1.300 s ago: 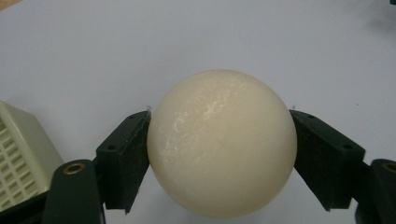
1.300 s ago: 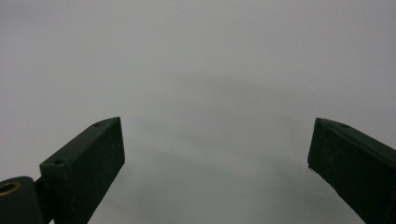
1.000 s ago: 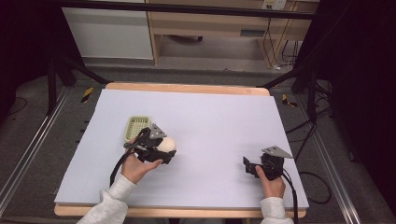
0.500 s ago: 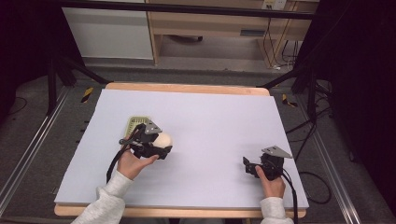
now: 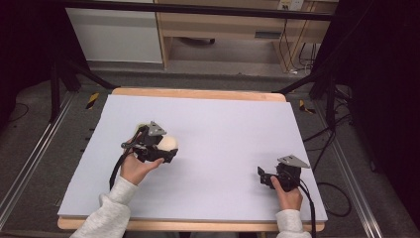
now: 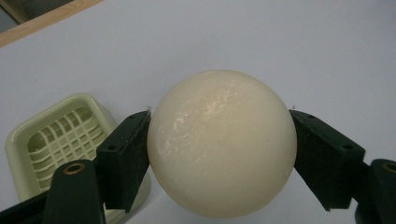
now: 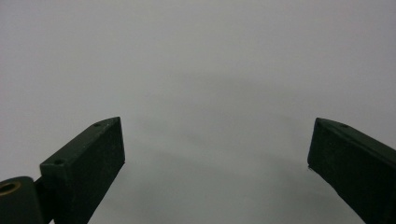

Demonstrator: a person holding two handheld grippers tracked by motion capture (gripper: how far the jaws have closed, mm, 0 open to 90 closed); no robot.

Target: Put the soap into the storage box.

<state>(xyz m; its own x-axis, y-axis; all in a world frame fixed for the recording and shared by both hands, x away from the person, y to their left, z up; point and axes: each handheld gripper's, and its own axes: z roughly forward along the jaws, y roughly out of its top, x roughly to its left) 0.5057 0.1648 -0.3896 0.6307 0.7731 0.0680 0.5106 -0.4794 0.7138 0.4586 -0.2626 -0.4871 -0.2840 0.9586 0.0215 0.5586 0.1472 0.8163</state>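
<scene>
On the white tabletop (image 5: 223, 129), left of centre, the left gripper (image 6: 219, 140) clamps a cream ball (image 6: 222, 142) at its widest line, one pad on each side. Risk: smooth round surface, contact only at two small patches (a tilt or slackened squeeze could let it squirt out and roll across the table). Just beside it sits a pale green slotted dish (image 6: 60, 140); a careless lowering might clip its rim. Right gripper (image 7: 217, 149) rests near the front right edge, jaws spread wide, holding nothing.

L claw (image 5: 166, 151) grips cream ball (image 5: 170, 144); R claw (image 5: 261, 176) rests on table (image 5: 223, 124).
</scene>
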